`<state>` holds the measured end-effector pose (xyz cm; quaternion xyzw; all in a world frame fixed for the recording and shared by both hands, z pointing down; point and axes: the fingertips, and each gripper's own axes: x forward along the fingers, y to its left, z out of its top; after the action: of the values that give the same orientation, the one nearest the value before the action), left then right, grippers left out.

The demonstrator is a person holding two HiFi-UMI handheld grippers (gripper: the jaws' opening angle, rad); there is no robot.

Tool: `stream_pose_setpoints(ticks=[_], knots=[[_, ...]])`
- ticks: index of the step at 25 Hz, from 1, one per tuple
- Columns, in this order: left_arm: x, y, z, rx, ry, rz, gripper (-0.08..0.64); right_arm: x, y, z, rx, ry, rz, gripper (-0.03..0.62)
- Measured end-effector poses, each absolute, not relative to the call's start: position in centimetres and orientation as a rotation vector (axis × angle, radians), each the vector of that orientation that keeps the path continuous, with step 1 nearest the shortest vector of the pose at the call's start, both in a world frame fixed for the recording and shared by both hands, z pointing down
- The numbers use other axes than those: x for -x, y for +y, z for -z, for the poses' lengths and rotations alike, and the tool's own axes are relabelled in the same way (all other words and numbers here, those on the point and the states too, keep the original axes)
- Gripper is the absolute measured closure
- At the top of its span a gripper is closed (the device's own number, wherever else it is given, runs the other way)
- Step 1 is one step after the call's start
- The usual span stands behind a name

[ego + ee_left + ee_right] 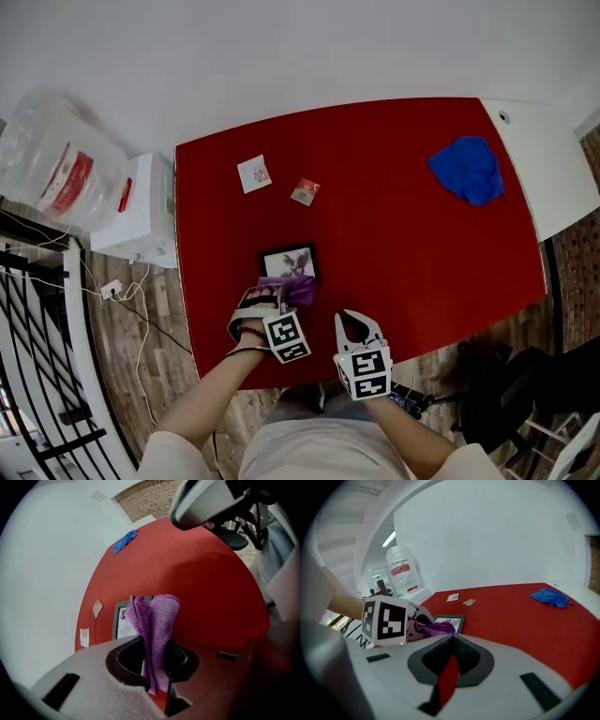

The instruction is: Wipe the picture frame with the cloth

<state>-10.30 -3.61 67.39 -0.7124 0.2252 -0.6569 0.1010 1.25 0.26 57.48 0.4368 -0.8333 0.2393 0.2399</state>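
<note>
One clear plastic bag (56, 173) stands off the table's left side, just beside a white box (141, 211). What the bag contains you cannot tell; only red print shows. Your left gripper (274, 298) has its jaws pressed together on the purple cloth (289, 291) — the folds stick out past the tips and touch the near edge of the picture frame (288, 262), which lies flat on the red table (394, 244). Your right gripper (356, 323) is just beside it, jaws closed on each other and empty. A blue cloth (467, 169) lies well apart.
</note>
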Motion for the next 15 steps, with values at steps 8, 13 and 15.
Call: stream_pose_setpoints(ticks=[8, 13, 15], knots=[[10.8, -8.7, -65.5, 2.109, 0.819, 1.905, 0.499, -1.0, 0.8, -57.6, -1.188, -2.274, -0.659, 0.588], [10.7, -14.1, -65.8, 2.047, 0.873, 1.938, 0.499, -1.9, 1.1, -57.8, -1.207, -2.256, -0.670, 0.588], [10.6, -14.7, -66.4, 2.036, 0.868, 1.967, 0.499, -2.5, 1.2, -57.9, -1.215, -2.248, -0.673, 0.588]])
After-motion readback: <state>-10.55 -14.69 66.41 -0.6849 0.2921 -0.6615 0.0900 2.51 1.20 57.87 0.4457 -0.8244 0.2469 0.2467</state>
